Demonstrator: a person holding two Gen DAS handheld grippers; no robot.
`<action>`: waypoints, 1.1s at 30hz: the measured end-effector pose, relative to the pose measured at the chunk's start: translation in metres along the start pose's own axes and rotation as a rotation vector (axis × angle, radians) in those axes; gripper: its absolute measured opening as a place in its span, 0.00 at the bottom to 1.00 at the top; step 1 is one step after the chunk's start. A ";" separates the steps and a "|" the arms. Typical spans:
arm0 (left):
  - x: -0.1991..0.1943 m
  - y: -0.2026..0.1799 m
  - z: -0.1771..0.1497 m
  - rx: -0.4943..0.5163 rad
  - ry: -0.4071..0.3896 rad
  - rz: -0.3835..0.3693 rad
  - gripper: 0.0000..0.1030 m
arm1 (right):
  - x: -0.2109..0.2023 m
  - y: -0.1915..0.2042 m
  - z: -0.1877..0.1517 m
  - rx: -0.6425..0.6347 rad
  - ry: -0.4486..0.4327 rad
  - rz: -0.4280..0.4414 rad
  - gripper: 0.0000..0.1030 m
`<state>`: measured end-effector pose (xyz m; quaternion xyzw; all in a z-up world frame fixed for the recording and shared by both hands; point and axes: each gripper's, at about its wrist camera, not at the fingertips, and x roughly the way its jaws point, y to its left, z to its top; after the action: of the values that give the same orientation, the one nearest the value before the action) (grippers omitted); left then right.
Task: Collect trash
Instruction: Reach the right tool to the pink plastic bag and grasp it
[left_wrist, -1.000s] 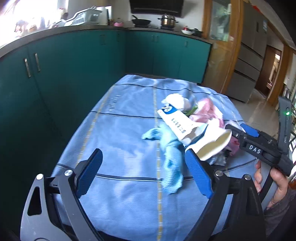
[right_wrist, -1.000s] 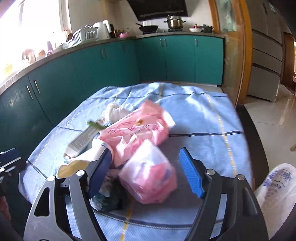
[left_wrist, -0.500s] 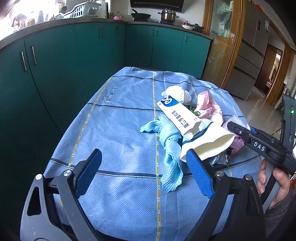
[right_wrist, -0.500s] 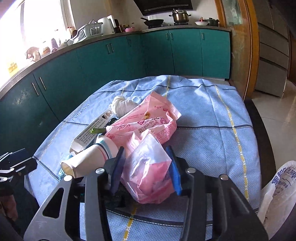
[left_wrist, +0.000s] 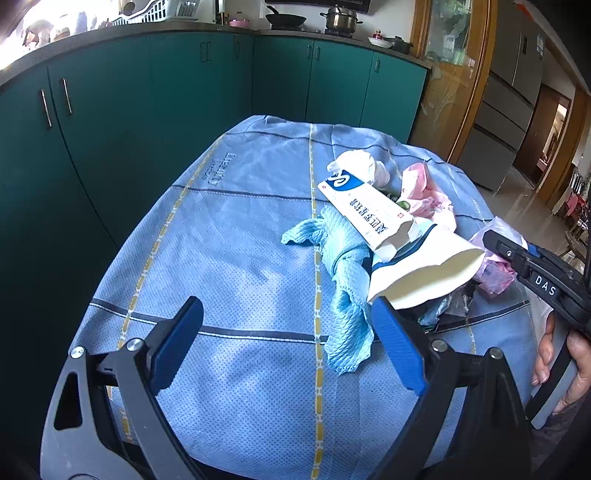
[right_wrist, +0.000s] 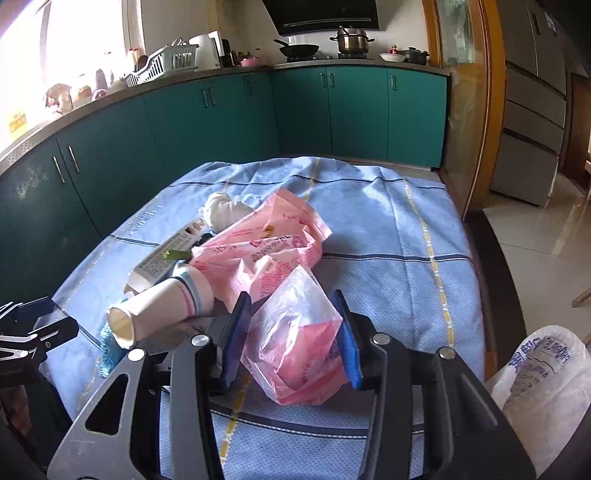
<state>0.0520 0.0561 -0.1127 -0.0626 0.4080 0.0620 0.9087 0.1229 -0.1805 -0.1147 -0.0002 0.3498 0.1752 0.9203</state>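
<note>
Your right hand-held gripper (right_wrist: 293, 341) is clenched on a small crinkled plastic bag (right_wrist: 295, 347), clear film over pink contents, pinched between the two blue pads near the desk's near edge. The jaws have just been closing, and the bag now bulges out between them. Your left hand-held gripper (left_wrist: 288, 347) is released, its blue pads spread wide above bare cloth near the desk's near edge, with nothing between them.

The desk carries a blue waffle-weave tablecloth (left_wrist: 236, 229) crossed by dark and yellow stripes, wrinkled at the far edge. The trash lies heaped toward the right side of the desk in the left wrist view. A white paper cup (right_wrist: 162, 306) with coloured bands lies on its side, its round mouth facing the near edge, just beside your right gripper's left pad. A long flat cardboard box (left_wrist: 365, 210), white with a blue printed end, rests slanted across the cup. Under both lies a light-blue textured rag (left_wrist: 347, 288), twisted and limp, trailing toward the near edge. A large pink printed plastic bag (right_wrist: 266, 247), crumpled and glossy, sits behind the held bag, touching the cup. A white wadded tissue (right_wrist: 223, 212) lies beyond it, toward the far edge.

Off the desk's right edge stands a white printed plastic bag (right_wrist: 543, 384).
</note>
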 end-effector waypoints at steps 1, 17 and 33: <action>0.002 0.001 -0.001 -0.004 0.008 0.000 0.89 | 0.001 0.000 -0.001 -0.004 0.003 -0.010 0.43; 0.014 0.007 -0.007 -0.027 0.050 -0.004 0.90 | 0.021 0.011 -0.003 -0.025 0.041 0.000 0.63; 0.018 0.006 -0.010 -0.026 0.060 -0.004 0.90 | 0.005 0.003 -0.001 -0.011 0.008 0.025 0.43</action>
<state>0.0554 0.0615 -0.1334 -0.0772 0.4343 0.0638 0.8952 0.1248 -0.1759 -0.1178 -0.0017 0.3527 0.1887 0.9165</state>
